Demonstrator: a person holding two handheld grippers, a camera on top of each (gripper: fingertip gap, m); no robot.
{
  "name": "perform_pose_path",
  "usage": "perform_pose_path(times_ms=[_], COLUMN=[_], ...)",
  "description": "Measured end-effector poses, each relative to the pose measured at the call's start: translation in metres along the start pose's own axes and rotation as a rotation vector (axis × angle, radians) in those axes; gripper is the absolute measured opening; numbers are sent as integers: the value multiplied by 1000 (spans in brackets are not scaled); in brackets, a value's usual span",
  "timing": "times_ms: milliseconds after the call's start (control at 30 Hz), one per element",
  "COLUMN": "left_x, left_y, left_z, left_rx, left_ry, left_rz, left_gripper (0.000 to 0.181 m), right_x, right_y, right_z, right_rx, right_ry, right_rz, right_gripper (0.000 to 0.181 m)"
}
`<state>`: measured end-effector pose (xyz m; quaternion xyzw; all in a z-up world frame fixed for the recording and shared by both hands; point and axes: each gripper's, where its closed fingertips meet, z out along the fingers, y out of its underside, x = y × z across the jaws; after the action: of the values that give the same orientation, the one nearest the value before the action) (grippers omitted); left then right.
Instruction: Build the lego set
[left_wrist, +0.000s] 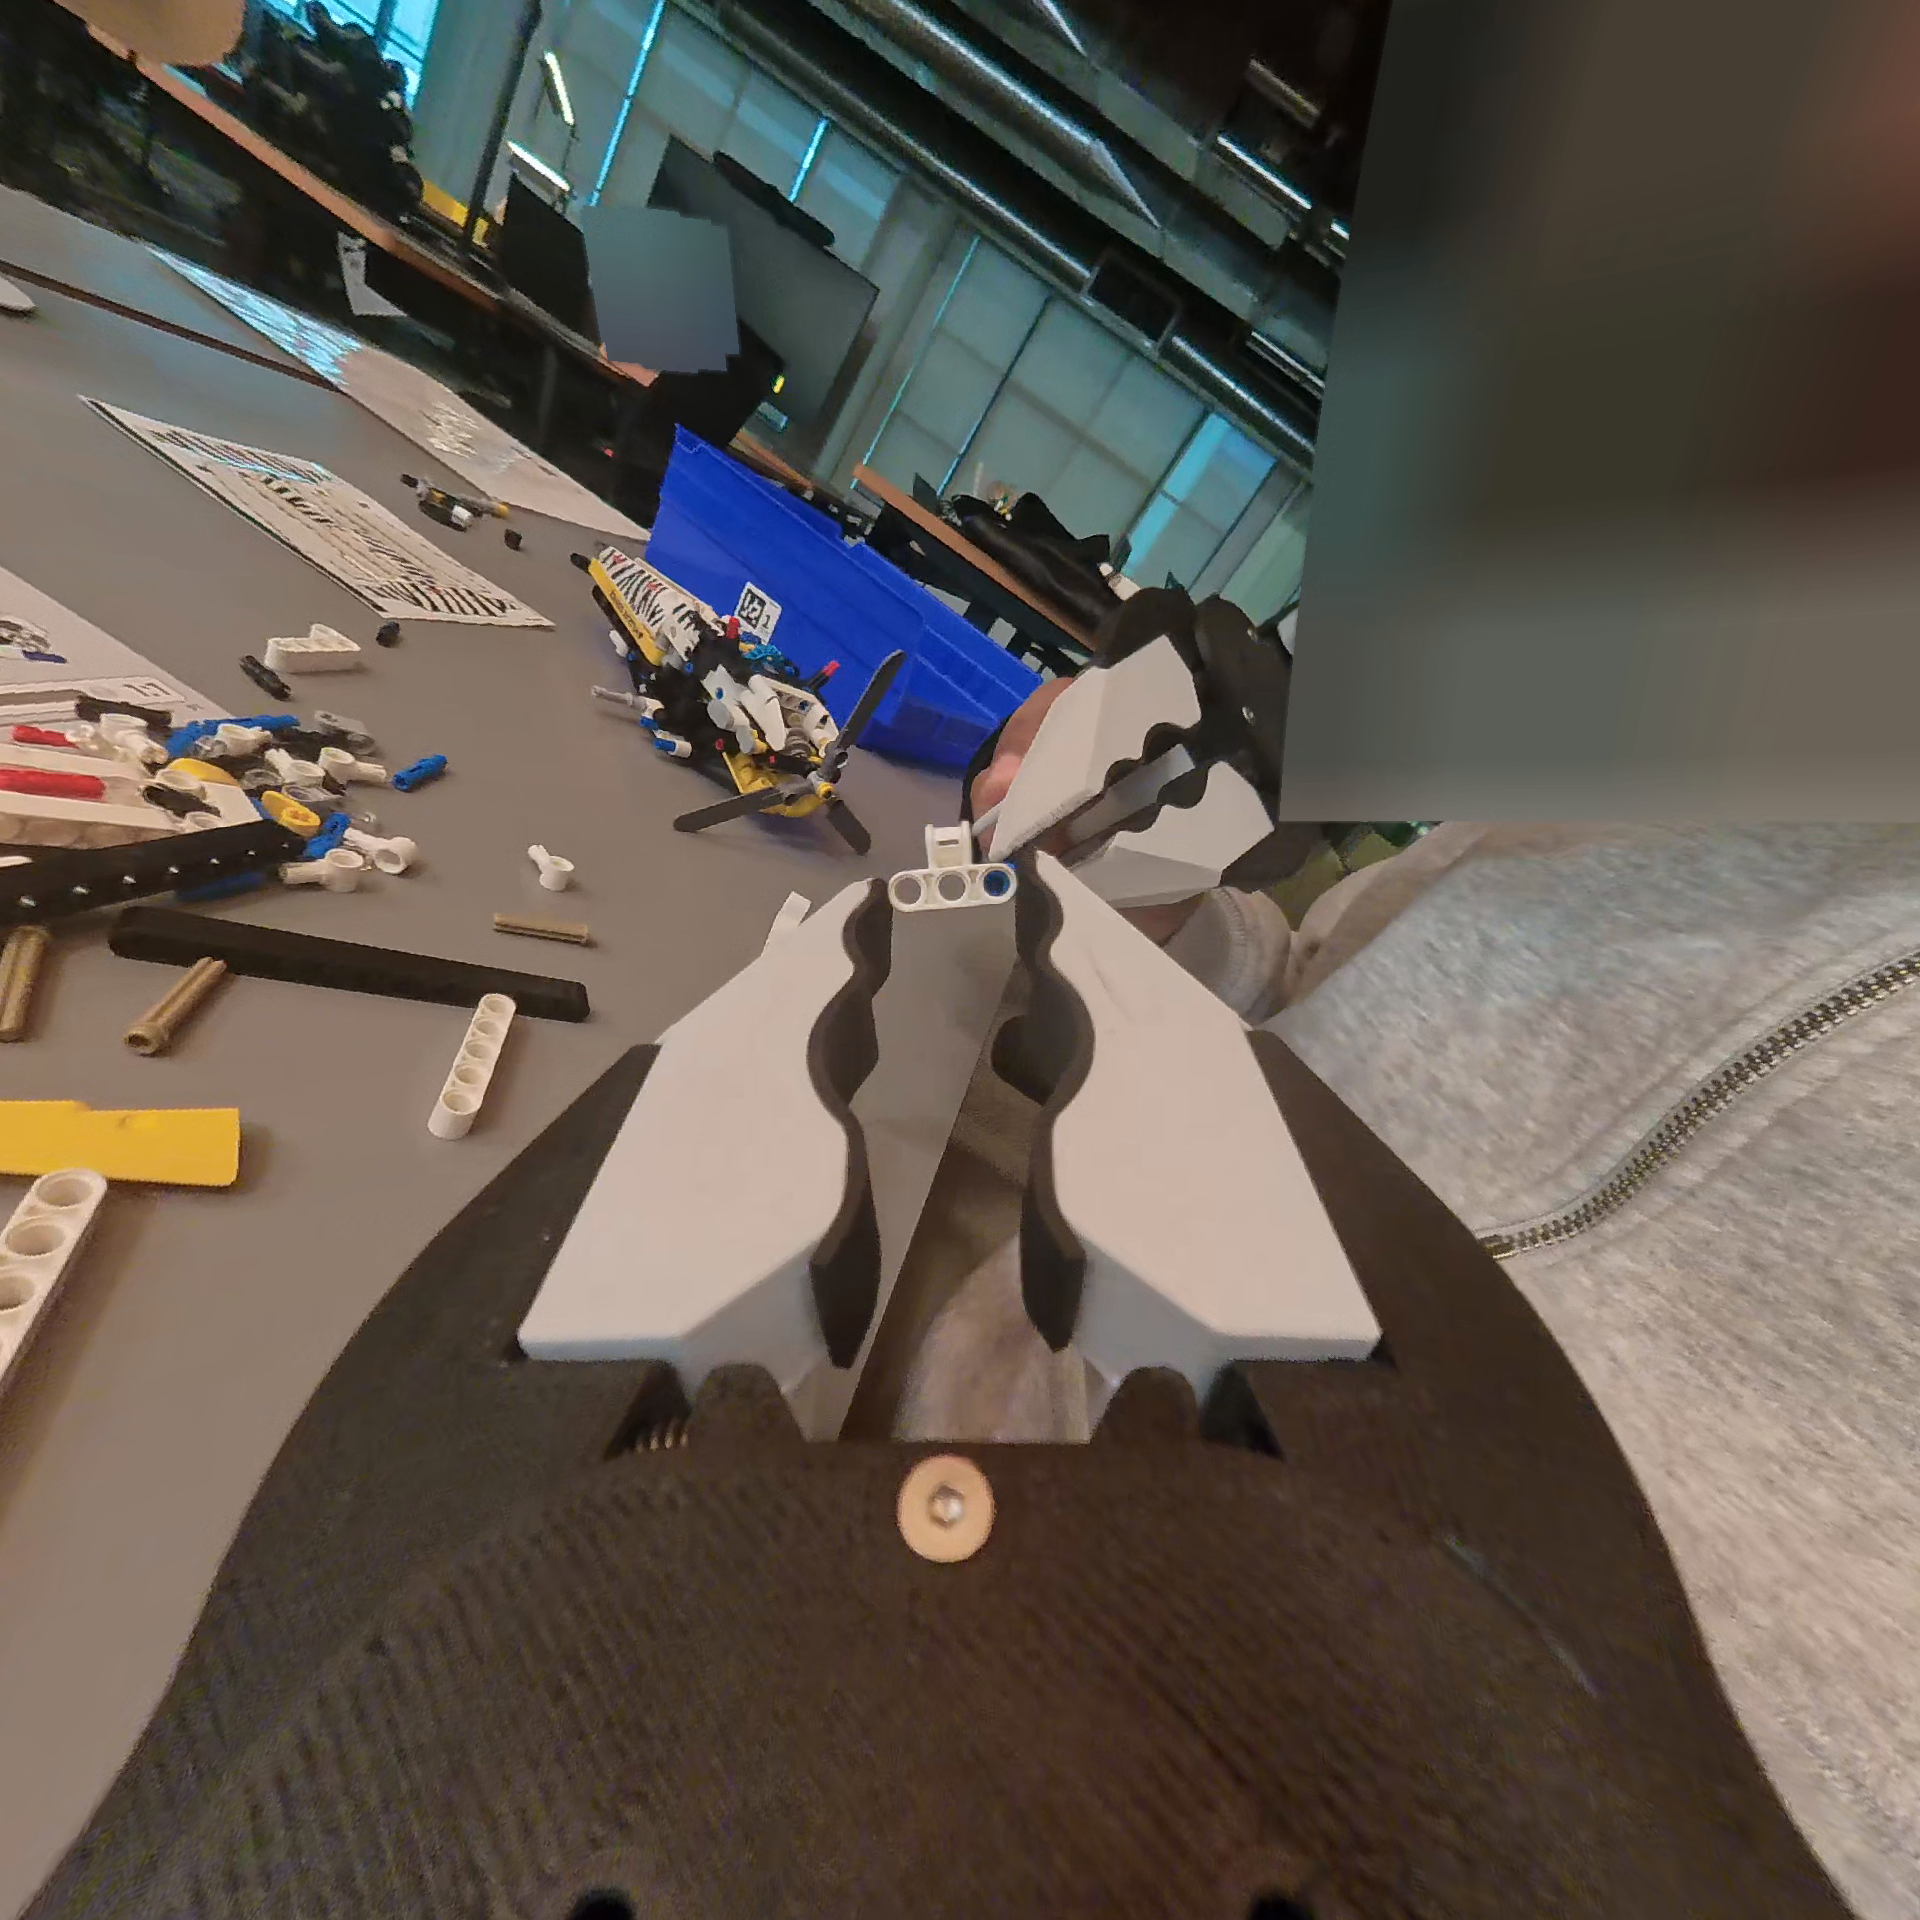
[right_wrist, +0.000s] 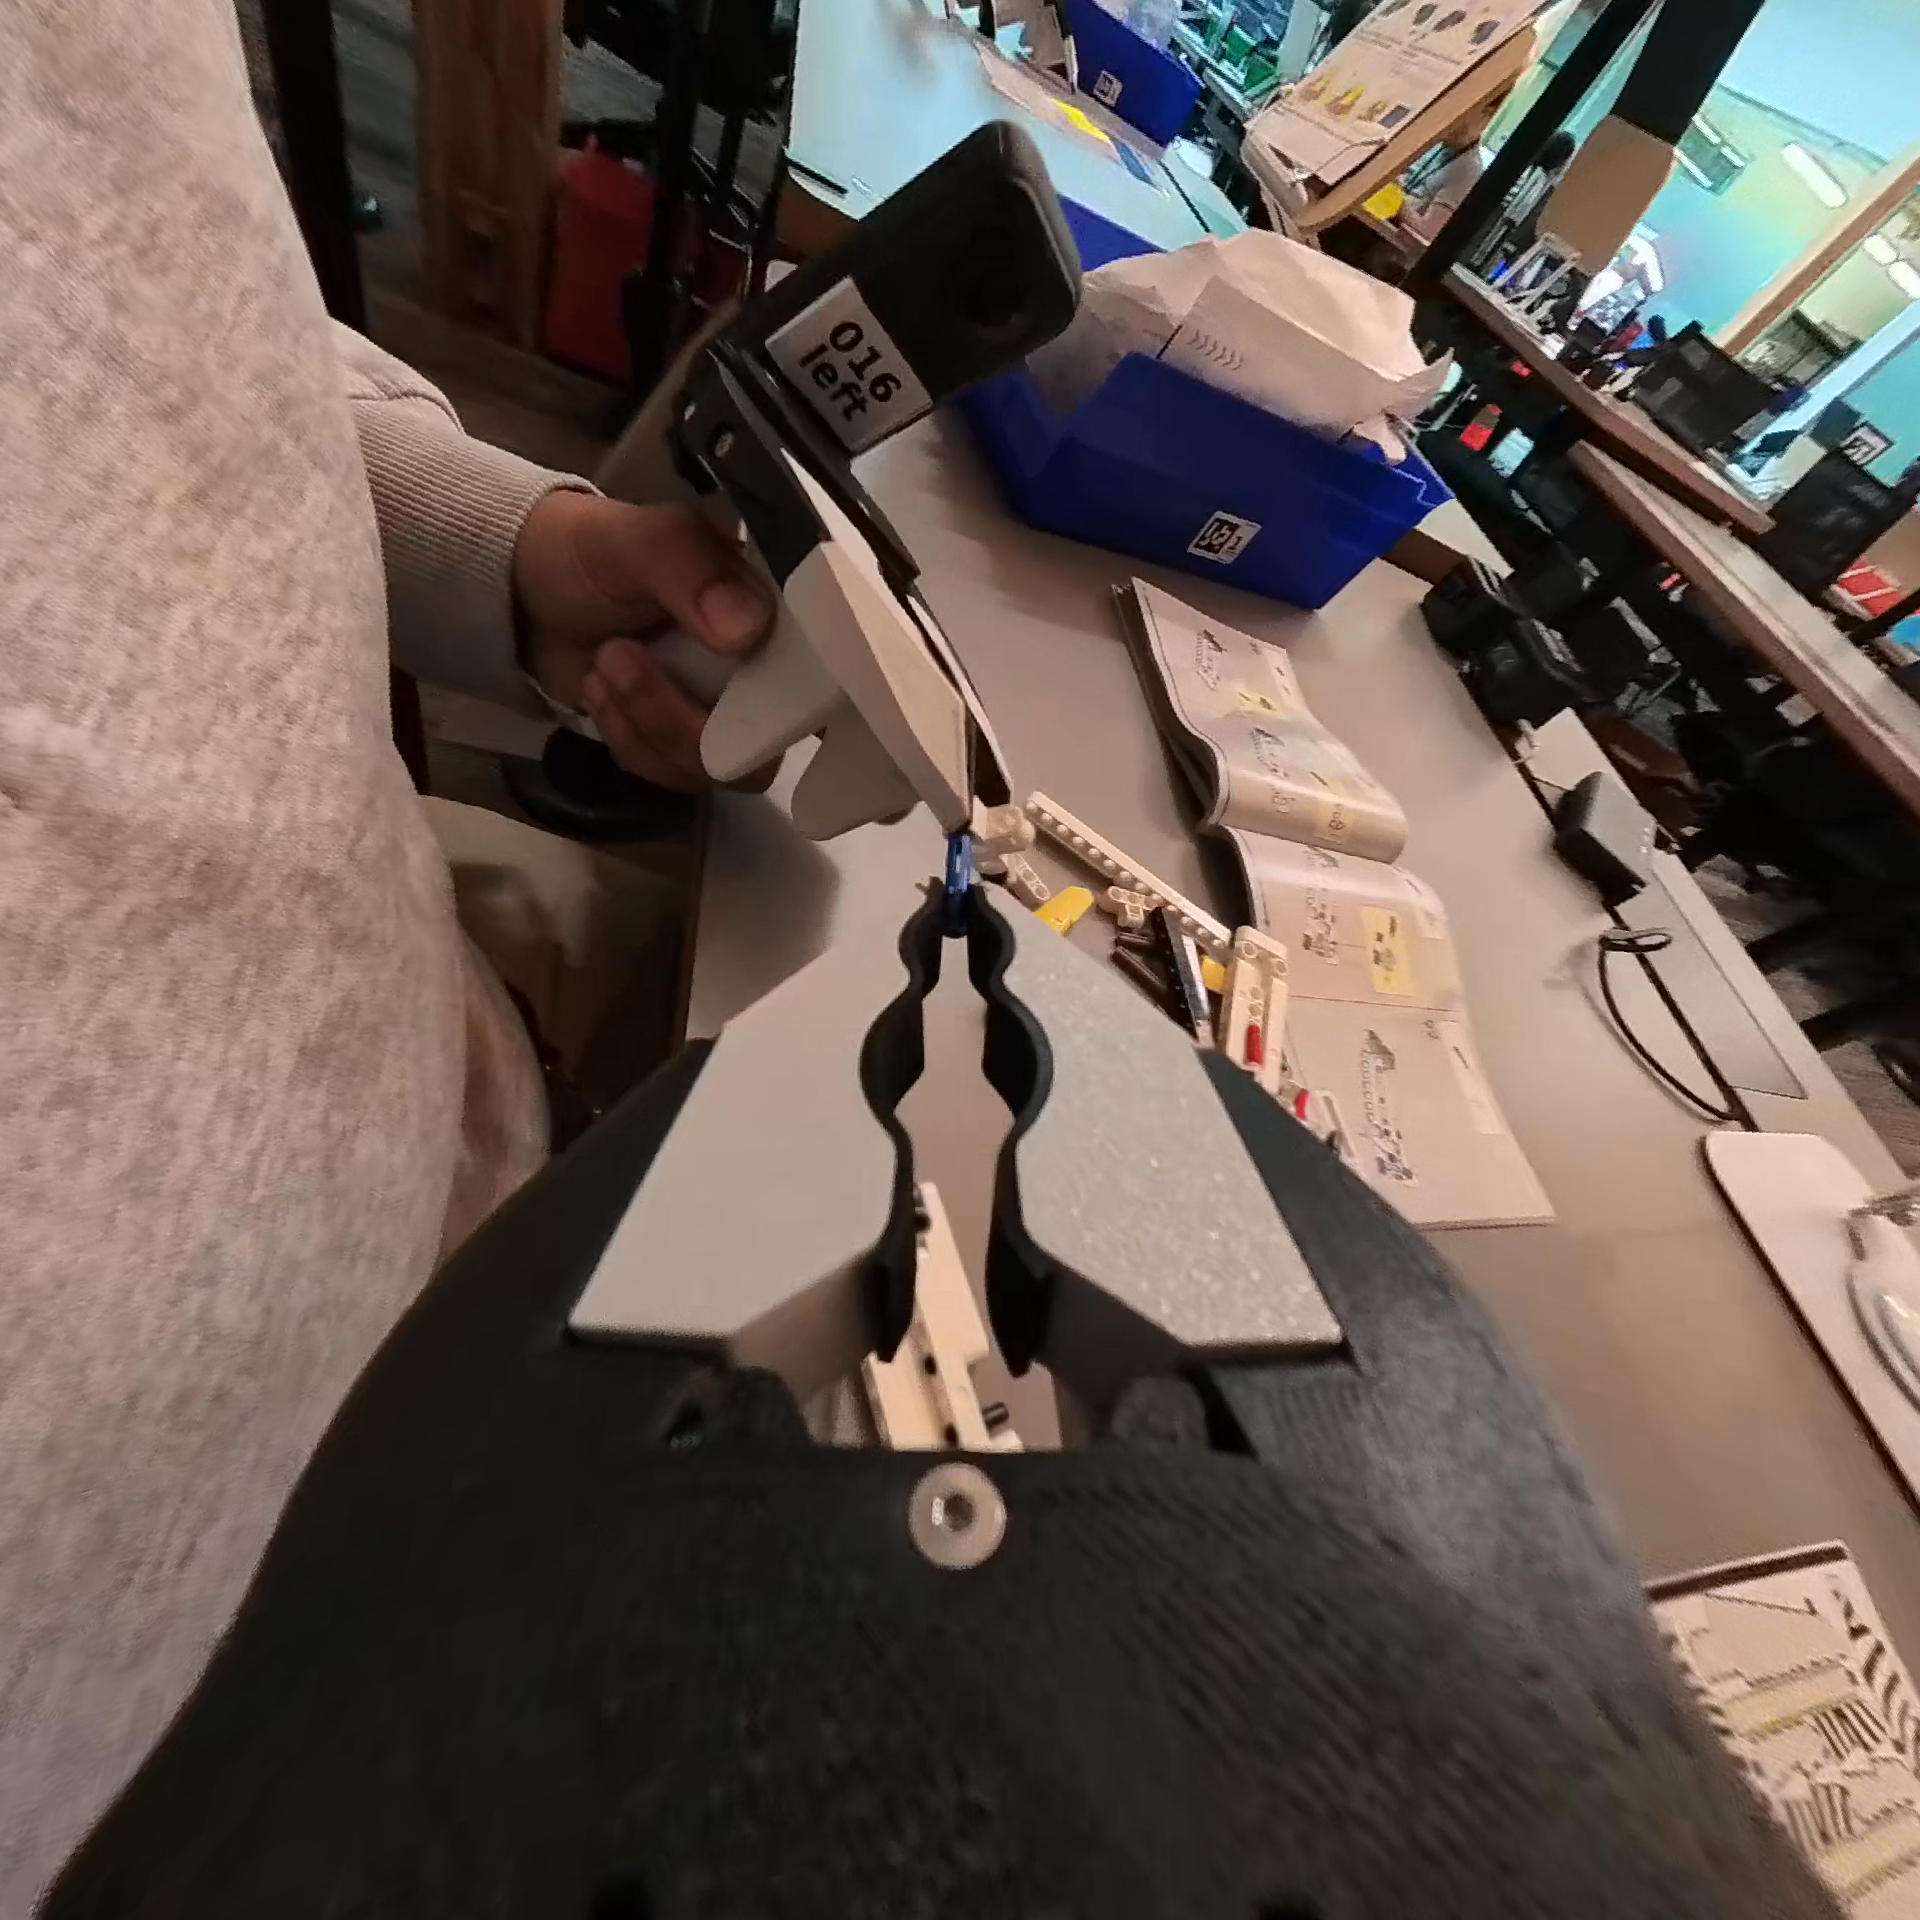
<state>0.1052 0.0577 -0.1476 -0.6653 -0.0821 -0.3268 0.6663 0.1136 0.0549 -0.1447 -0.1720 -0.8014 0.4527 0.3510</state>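
Left wrist view runs, from left to right, across the grey table: a heap of loose pieces lies at the left edge with a long black beam in front of it, a sticker sheet lies behind, and the half-built plane model with its black propeller stands just beside the blue bin. At the centre, your left gripper pinches a short white three-hole beam between its tips, lifted clear of the table, with a small white piece standing on top of it. Your right gripper comes in from the right, its tips nearly together, meeting the beam's right end hole, which shows blue.

Right wrist view shows your hand on the left gripper's handle at the left. At the centre, your right gripper is clamped on a blue pin, and the pin's far end reaches the left gripper's tips. Farther right, the open instruction booklet lies on the table.
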Motion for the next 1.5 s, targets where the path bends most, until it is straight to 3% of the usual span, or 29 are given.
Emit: perform_pose_path(times_ms=[333, 567, 867, 1300, 1500], left_x=[5, 3, -4, -11, -13], left_y=[-10, -7, 15, 30, 40], left_z=[-6, -5, 1, 8, 10], left_rx=[71, 42, -125, -239, -300], left_ry=[87, 68, 15, -49, -87], left_rz=[-85, -84, -77, -66, -27], left_gripper=[24, 24, 24, 24, 23], right_x=[3, 3, -8, -13, -9], right_y=[-12, -8, 14, 32, 24], right_z=[3, 5, 4, 0, -6], right_rx=[115, 98, -81, -129, -32], right_ry=[-170, -292, -338, -365, -398], right_rz=[340, 565, 406, 392, 492], right_gripper=[2, 2, 2, 1, 0])
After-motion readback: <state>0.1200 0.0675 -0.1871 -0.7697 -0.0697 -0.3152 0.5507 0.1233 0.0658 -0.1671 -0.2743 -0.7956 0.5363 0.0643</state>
